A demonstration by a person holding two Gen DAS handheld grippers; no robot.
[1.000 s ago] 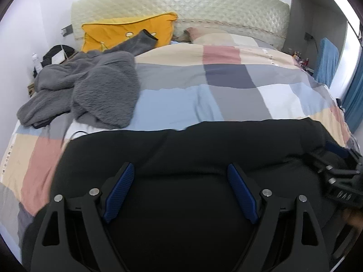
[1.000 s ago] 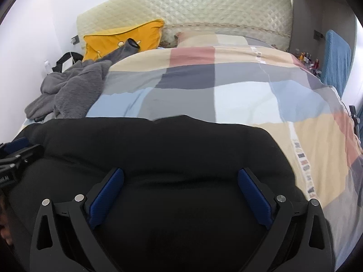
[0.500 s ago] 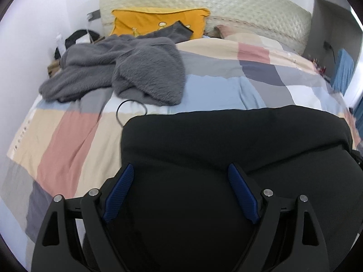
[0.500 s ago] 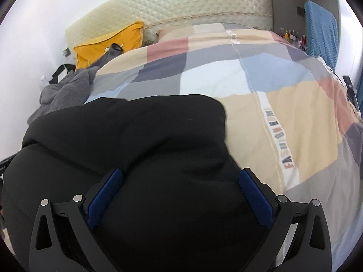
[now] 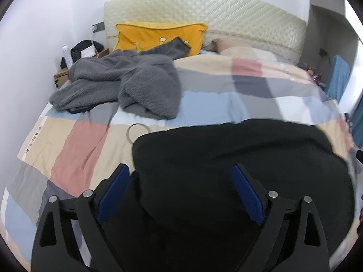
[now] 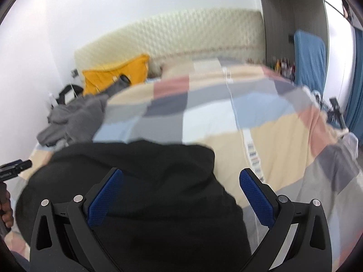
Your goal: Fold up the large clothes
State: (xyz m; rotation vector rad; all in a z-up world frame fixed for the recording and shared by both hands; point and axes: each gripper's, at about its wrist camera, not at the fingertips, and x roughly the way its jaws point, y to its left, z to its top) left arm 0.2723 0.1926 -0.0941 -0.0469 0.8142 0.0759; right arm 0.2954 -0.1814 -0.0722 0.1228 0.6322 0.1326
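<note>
Bed (image 5: 86, 149) ahead of both grippers, black garment (image 5: 238, 158) spread flat for folding. Left gripper (image 5: 181, 190) and right gripper (image 6: 181, 195) spread wide, gripping nothing, probably readied for an edge.

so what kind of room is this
Almost certainly a bedroom: a bed with a patchwork duvet fills the view, a quilted headboard stands against the wall, and a yellow pillow leans on it. A small nightstand sits beside the bed.
</note>
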